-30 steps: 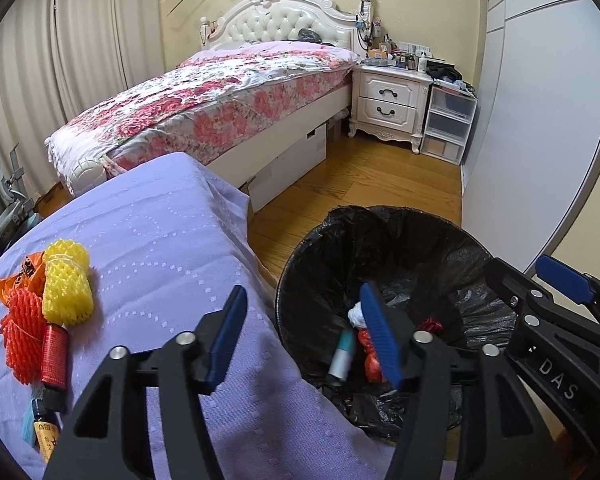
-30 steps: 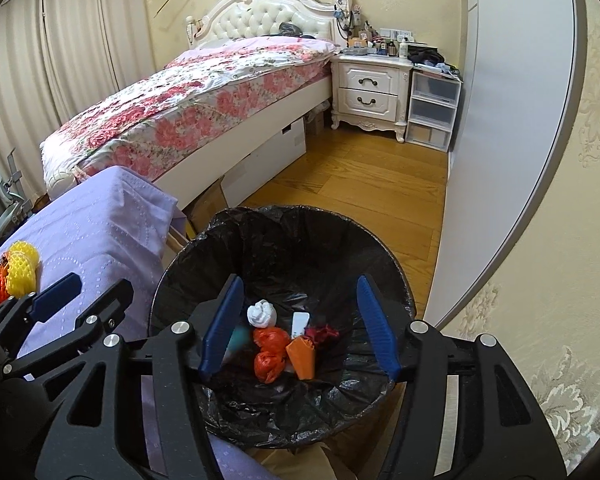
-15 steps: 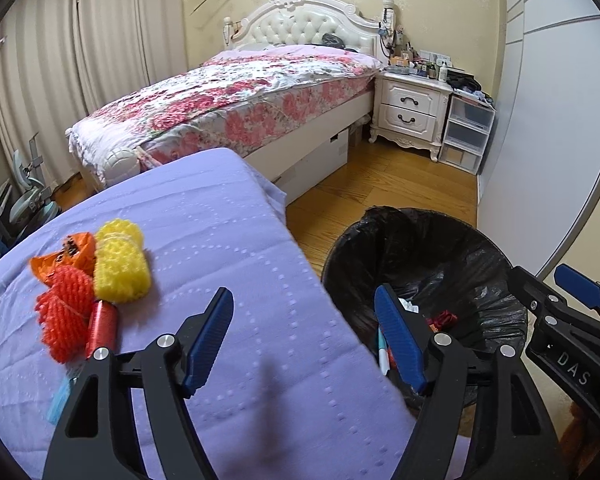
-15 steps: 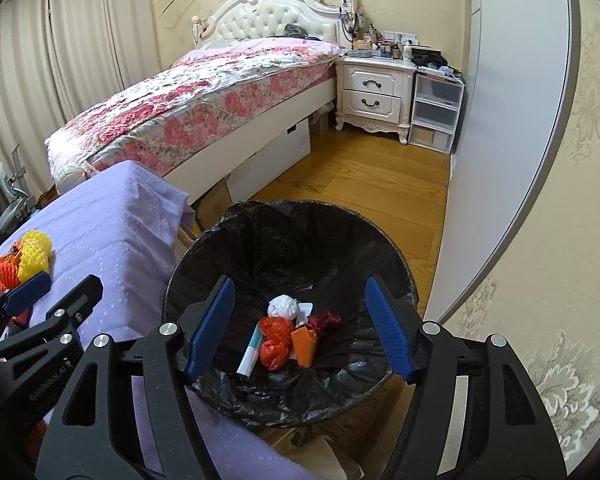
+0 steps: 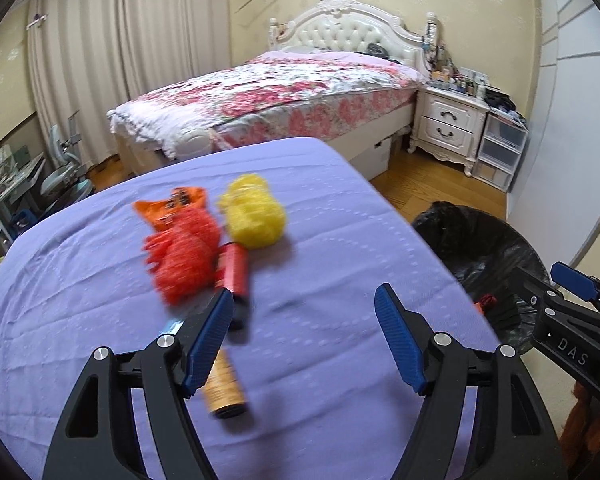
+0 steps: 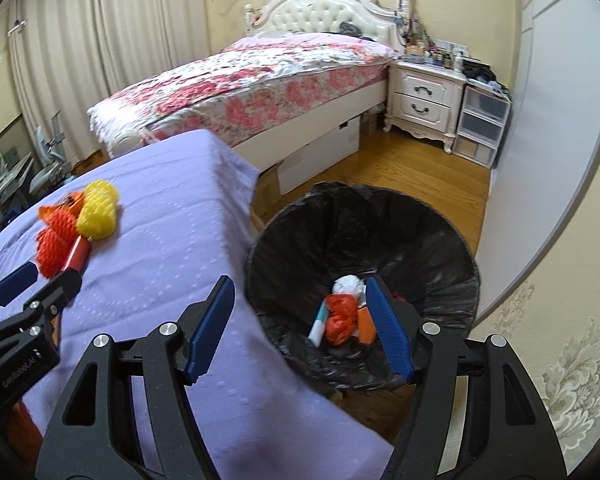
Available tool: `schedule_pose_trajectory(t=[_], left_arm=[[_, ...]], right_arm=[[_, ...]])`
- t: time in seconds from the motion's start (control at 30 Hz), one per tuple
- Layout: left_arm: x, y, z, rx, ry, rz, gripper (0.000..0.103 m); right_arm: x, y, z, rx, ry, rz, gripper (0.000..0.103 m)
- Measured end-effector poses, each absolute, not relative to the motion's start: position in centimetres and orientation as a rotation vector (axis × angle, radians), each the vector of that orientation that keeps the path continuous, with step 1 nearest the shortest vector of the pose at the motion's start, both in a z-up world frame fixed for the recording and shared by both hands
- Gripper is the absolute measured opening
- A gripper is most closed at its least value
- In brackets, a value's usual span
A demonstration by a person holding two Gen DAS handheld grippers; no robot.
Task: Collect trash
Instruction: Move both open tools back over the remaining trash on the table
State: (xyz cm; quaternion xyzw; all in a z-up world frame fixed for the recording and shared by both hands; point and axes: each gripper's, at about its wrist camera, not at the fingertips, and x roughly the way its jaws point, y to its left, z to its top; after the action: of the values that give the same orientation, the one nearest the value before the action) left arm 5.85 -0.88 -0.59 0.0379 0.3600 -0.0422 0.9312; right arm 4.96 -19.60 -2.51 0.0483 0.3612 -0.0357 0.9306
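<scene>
Trash lies on the purple-clothed table (image 5: 340, 240): a yellow foam net (image 5: 254, 216), a red foam net (image 5: 184, 260), an orange wrapper (image 5: 172, 204), a red can (image 5: 233, 266) and a brown bottle (image 5: 224, 386). My left gripper (image 5: 304, 340) is open and empty, above the cloth just right of the bottle. My right gripper (image 6: 298, 326) is open and empty, over the table's edge beside the black-lined bin (image 6: 416, 224), which holds several pieces of trash (image 6: 340, 316). The trash pile also shows in the right wrist view (image 6: 76, 228).
A floral bed (image 5: 276, 92) stands behind the table. A white nightstand (image 5: 448, 128) and plastic drawers (image 5: 500, 152) stand at the back right. A grey wardrobe door (image 6: 548, 132) rises right of the bin. Wooden floor (image 6: 400, 168) lies between bed and bin.
Both grippers have swung left, away from the bin toward the table. The trash pile now lies just ahead of the left gripper. Both stay open and empty.
</scene>
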Motion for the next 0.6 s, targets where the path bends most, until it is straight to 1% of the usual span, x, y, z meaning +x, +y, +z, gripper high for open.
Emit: schedule_pose_trajectory(t=[0.33, 0.6], left_arm=[[3.1, 7.9, -0.9, 0.011, 0.738, 0.086, 0.071], [1.5, 13.0, -1.8, -0.035, 0.757, 0.182, 0.071]], right_arm=[[4.3, -13.7, -1.8, 0.031, 0.741, 0.048, 0.066], [4.1, -7.7, -1.8, -0.041, 0.749, 0.167, 0.066]])
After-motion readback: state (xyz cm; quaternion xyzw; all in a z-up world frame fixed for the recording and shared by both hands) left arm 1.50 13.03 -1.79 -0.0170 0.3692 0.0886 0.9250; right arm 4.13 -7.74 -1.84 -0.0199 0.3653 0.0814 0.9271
